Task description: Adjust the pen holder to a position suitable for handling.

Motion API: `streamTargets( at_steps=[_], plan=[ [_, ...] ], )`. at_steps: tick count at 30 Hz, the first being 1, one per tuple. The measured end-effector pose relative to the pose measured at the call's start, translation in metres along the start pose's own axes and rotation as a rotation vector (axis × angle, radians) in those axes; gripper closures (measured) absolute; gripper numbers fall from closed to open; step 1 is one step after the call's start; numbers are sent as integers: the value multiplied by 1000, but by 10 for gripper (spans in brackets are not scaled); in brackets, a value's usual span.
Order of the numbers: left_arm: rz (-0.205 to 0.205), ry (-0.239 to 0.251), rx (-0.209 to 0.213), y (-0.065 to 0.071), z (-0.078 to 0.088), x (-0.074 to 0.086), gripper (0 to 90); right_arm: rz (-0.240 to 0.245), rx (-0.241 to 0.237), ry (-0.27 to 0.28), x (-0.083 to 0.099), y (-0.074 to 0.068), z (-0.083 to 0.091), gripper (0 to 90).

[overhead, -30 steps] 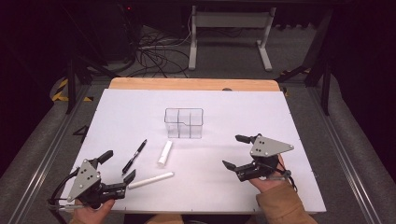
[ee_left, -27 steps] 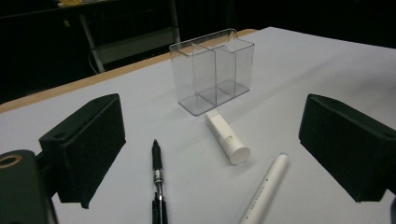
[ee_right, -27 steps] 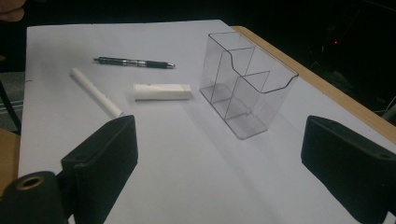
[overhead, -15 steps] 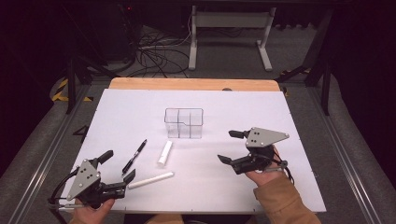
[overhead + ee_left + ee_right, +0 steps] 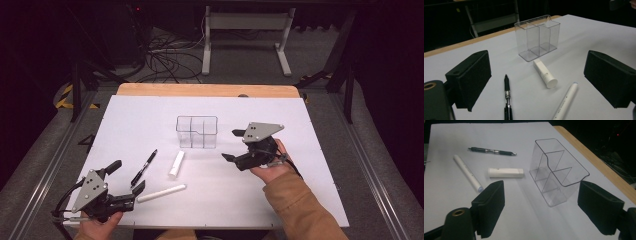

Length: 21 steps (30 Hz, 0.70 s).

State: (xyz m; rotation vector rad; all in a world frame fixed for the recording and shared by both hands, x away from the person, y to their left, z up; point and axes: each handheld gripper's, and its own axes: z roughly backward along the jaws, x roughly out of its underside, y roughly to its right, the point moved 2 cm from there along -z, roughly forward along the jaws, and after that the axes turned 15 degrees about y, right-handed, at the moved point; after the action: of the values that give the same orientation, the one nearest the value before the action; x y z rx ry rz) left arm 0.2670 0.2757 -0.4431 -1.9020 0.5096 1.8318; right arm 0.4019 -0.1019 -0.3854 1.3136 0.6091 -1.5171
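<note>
A clear plastic organizer (image 5: 197, 132) with several compartments stands upright mid-table. In front of it lie a black pen (image 5: 144, 167), a short white tube (image 5: 176, 163) and a long white marker (image 5: 161, 193). My left gripper (image 5: 127, 175) is open near the front left edge, just left of the marker's end and empty. Its own view shows the pen (image 5: 507, 92), tube (image 5: 545, 73) and marker (image 5: 566, 101) ahead between the jaws. My right gripper (image 5: 233, 145) is open and empty, right of the organizer (image 5: 556, 170) and facing it.
The white table top (image 5: 320, 165) has a wooden strip (image 5: 205, 90) along its far edge. Beyond it are a metal stand (image 5: 245, 30) and cables (image 5: 170, 55) on the dark floor. Bare surface lies right of the right gripper.
The right gripper has moved left and away from the person, closer to the organizer. The left gripper and the objects have stayed put.
</note>
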Motion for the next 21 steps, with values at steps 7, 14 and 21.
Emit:
streamTargets(
  at_steps=[7, 14, 21],
  plan=[
    [17, 0, -1, -2, 0, 0, 81, -7, -30, -44, -3, 11, -23, 283],
    [8, -3, -4, -2, 0, 1, 81, 0, -53, -92, -4, 20, -45, 321],
    [22, -3, 3, -3, -1, 2, 82, 62, -41, -157, -1, 27, -66, 369]
  ],
)
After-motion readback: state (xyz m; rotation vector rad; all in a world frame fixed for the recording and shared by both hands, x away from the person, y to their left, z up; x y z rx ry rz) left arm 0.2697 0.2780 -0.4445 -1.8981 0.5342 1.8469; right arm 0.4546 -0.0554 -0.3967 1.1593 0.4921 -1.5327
